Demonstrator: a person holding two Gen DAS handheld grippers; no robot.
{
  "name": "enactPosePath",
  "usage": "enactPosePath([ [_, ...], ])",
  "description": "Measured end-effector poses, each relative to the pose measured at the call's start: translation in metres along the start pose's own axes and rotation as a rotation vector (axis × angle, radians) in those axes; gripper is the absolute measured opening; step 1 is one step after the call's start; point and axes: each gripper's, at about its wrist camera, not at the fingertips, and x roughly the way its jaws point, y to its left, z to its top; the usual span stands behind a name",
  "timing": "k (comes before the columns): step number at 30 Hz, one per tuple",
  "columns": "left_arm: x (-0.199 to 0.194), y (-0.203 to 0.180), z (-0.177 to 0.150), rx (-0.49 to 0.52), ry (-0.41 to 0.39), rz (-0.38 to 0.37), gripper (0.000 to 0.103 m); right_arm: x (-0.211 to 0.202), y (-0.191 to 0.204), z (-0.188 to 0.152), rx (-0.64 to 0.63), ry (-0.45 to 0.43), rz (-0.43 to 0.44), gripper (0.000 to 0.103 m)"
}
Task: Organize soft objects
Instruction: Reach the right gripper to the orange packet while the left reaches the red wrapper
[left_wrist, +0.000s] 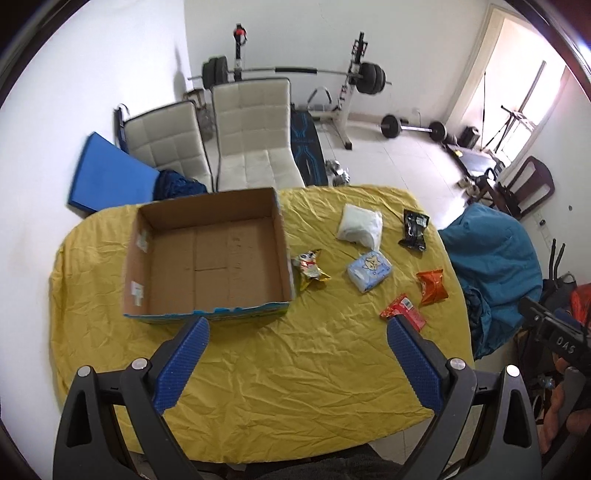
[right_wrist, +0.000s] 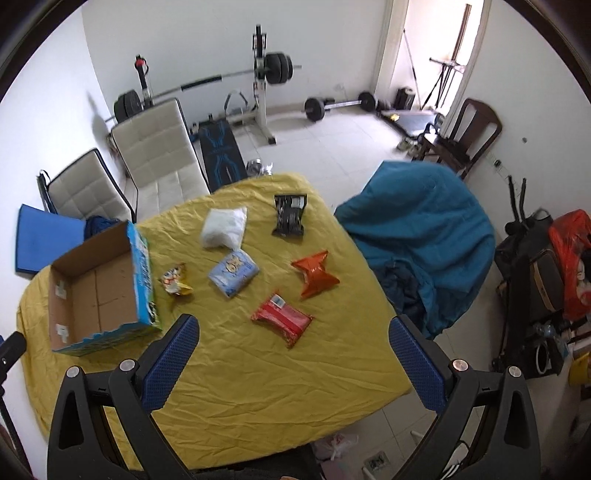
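Observation:
An open, empty cardboard box (left_wrist: 210, 258) (right_wrist: 99, 291) sits at the left of the yellow-covered table (left_wrist: 288, 387) (right_wrist: 258, 373). To its right lie soft packets: a yellow snack bag (left_wrist: 310, 271) (right_wrist: 175, 282), a light blue tissue pack (left_wrist: 369, 271) (right_wrist: 233, 275), a white bag (left_wrist: 360, 225) (right_wrist: 224, 227), a black packet (left_wrist: 414, 229) (right_wrist: 290, 215), an orange packet (left_wrist: 432, 286) (right_wrist: 314, 277) and a red packet (left_wrist: 404, 312) (right_wrist: 282, 319). My left gripper (left_wrist: 297, 328) is open and empty above the near table. My right gripper (right_wrist: 293, 326) is open and empty too.
Two white chairs (left_wrist: 255, 133) (right_wrist: 159, 147) stand behind the table. A blue-covered seat (left_wrist: 491, 251) (right_wrist: 424, 236) is at the right. Weight equipment (left_wrist: 354, 85) (right_wrist: 266, 74) stands by the far wall. A blue mat (left_wrist: 107, 177) leans at the left.

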Motion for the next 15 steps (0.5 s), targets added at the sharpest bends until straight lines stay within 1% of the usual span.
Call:
enactPosePath([
  [2, 0.025, -0.009, 0.012, 0.004, 0.038, -0.012, 0.099, 0.036, -0.011, 0.011, 0.003, 0.056, -0.025, 0.103],
  [5, 0.065, -0.026, 0.028, 0.02, 0.099, -0.01, 0.099, 0.082, -0.025, 0.027, 0.001, 0.119, -0.03, 0.103],
  [7, 0.094, -0.038, 0.042, 0.03, 0.129, 0.006, 0.099, 0.116, -0.035, 0.041, 0.001, 0.163, -0.013, 0.103],
  [10, 0.143, -0.057, 0.065, 0.035, 0.196, 0.017, 0.099, 0.175, -0.048, 0.066, -0.018, 0.231, -0.019, 0.103],
  [11, 0.159, -0.063, 0.073, 0.034, 0.21, 0.024, 0.099, 0.19, -0.049, 0.071, -0.018, 0.247, -0.023, 0.103],
  [13, 0.192, -0.076, 0.086, 0.04, 0.24, 0.035, 0.099, 0.235, -0.053, 0.081, -0.03, 0.303, -0.007, 0.103],
  [15, 0.229, -0.093, 0.099, 0.066, 0.282, 0.045, 0.099, 0.275, -0.052, 0.087, -0.041, 0.361, 0.0, 0.103],
])
